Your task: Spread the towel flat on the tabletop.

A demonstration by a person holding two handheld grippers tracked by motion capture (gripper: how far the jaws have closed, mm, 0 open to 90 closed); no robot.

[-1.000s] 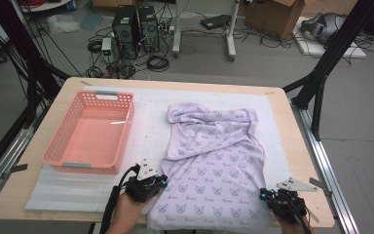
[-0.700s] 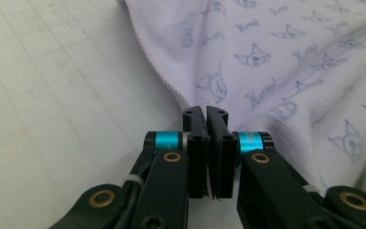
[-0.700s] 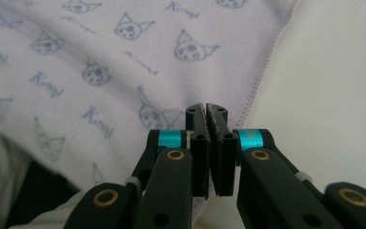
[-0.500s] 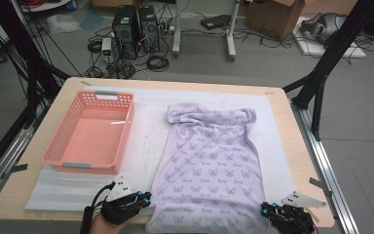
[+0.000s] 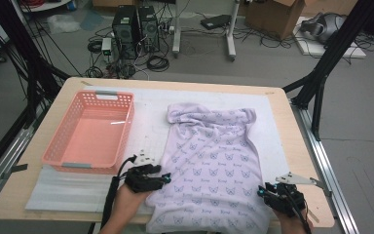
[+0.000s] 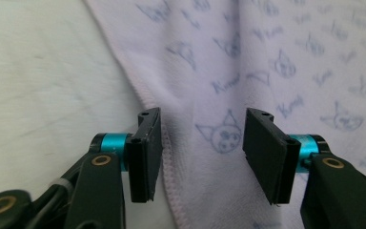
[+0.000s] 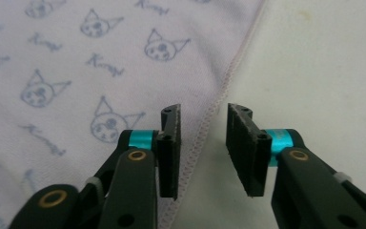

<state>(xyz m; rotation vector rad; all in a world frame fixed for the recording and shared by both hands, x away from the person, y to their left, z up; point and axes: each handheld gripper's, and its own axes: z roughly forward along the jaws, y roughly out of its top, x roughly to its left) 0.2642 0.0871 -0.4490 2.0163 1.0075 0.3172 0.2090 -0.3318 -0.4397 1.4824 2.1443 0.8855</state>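
Note:
A lavender towel with a cat print lies lengthwise on the white mat, bunched at its far end and hanging over the table's near edge. At the towel's near left edge sits my left gripper. Its jaws have just been opening and stand wide apart, with the towel's hem lying loose between them around my left gripper. My right gripper is at the near right edge. Its jaws have also just been opening. In the right gripper view the towel shows its hem running unpinched through my right gripper.
An empty pink basket stands on the left of the table, close to my left hand. Bare wooden table runs along the right side. Black frame posts, computers and cables are on the floor beyond.
The towel has been drawn toward the near edge and lies straighter. Both grippers have let go of its edges. The left hand swung out to the near left, then came back.

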